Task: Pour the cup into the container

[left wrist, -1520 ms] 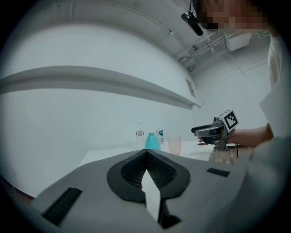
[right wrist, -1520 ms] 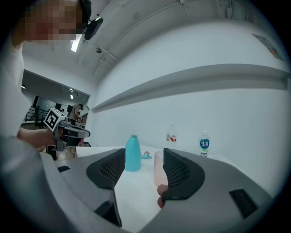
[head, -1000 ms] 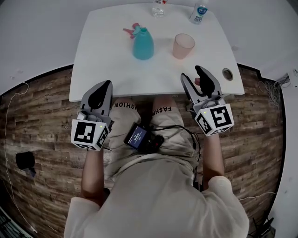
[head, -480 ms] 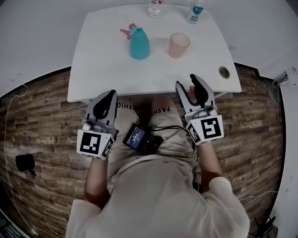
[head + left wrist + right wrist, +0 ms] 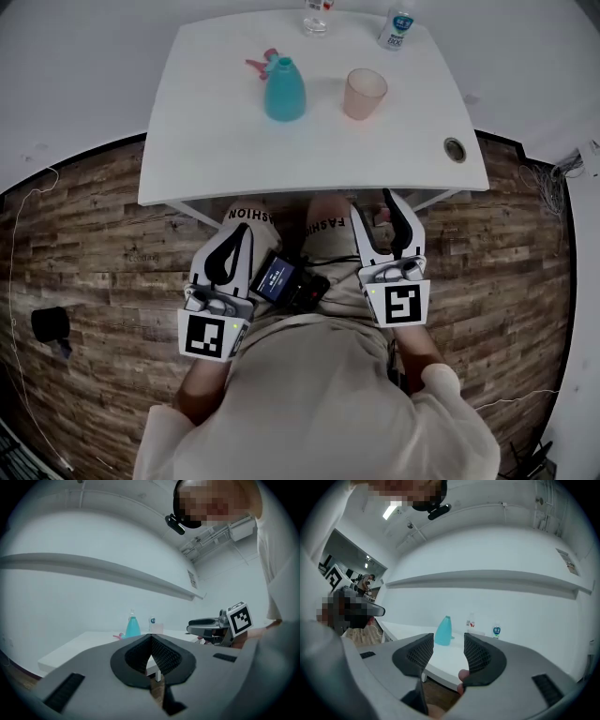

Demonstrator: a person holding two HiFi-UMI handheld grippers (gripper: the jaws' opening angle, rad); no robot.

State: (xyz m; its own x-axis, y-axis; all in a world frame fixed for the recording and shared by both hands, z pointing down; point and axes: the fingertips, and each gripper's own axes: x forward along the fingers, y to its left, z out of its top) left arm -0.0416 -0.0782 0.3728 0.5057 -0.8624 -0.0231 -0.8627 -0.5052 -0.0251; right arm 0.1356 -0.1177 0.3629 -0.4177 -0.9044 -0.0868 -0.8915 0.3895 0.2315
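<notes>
Pink cup (image 5: 366, 94) | upright, mouth up | on white table (image 5: 216, 141) | contents unclear

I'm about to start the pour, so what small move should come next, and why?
Probably reach the right gripper forward to the pink cup. Its jaws stand apart and hold nothing, the cup stands upright on the right side of the table, and that gripper hangs over the lap, short of the table edge.
</notes>
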